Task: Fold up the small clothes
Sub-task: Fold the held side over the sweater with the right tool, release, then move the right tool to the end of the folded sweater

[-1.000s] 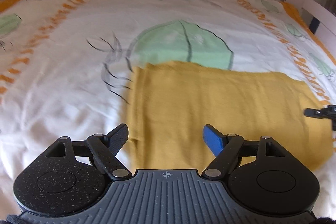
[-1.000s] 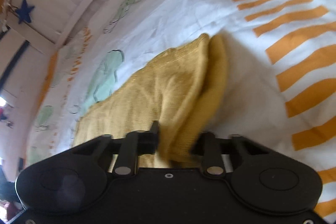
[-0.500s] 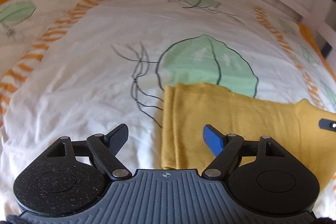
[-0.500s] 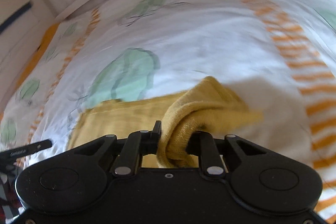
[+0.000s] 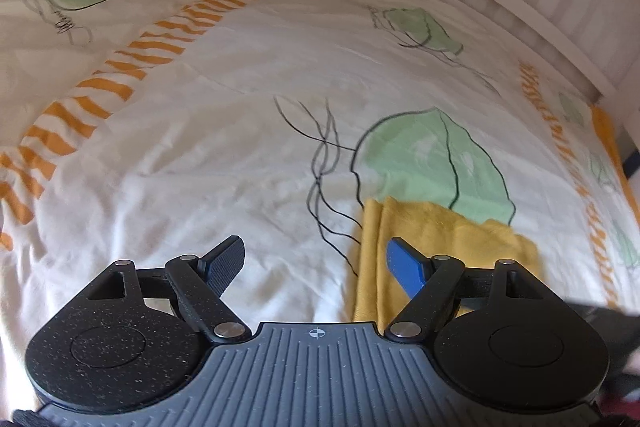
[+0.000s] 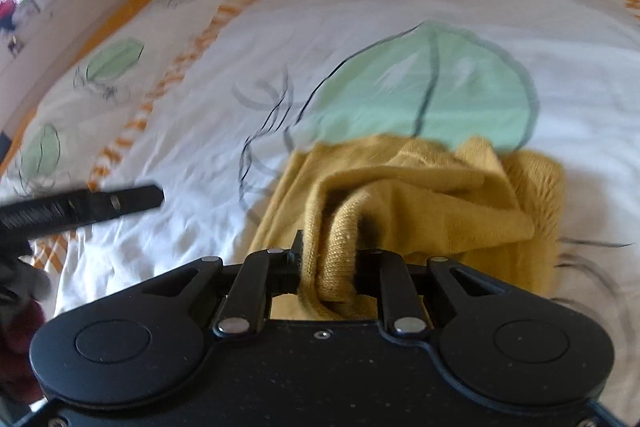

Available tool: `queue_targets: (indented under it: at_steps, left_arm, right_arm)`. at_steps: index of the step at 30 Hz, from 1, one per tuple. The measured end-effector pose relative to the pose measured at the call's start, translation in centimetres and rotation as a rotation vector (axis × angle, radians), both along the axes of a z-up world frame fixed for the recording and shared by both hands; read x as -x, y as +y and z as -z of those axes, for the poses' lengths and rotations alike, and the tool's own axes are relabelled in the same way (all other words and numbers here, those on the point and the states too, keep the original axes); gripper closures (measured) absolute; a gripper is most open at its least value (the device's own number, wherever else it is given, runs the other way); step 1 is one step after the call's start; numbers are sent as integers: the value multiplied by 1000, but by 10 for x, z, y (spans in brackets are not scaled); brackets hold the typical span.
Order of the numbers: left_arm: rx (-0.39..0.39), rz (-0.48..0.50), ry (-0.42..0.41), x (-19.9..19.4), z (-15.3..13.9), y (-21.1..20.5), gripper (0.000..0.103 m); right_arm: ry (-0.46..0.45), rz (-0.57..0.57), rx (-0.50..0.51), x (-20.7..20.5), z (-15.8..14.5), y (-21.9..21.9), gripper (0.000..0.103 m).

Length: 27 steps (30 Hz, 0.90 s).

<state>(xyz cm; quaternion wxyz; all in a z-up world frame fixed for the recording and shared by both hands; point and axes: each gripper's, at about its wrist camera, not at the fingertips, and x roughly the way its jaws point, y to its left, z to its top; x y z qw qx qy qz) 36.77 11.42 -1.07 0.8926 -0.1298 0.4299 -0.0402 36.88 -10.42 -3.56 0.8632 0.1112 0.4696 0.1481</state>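
Cloth (image 6: pixel 420 195), now bunched further left, stays pinched in right claw (image 6: pixel 328 259); spread left claw (image 5: pixel 316 259) has drifted leftward.

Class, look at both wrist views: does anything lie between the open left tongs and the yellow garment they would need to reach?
Nothing visible does. The left tongs are open over bare bedsheet, and the yellow garment lies just to their right, its near edge already behind the blue finger. The right tongs are shut on a bunched fold of it.
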Motion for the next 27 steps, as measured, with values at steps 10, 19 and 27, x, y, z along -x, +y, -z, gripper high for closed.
queue_targets:
  at_steps: [10, 19, 27]
  left_arm:
    - [10, -12, 5, -4, 1, 7, 26]
    - [-13, 1, 0, -2, 2, 3, 26]
    - [-36, 93, 5, 0, 7, -18, 26]
  right_arm:
    - [-25, -26, -75, -1, 15, 25, 43]
    - [-172, -23, -187, 17, -22, -6, 42]
    - [-181, 8, -76, 39, -16, -30, 41]
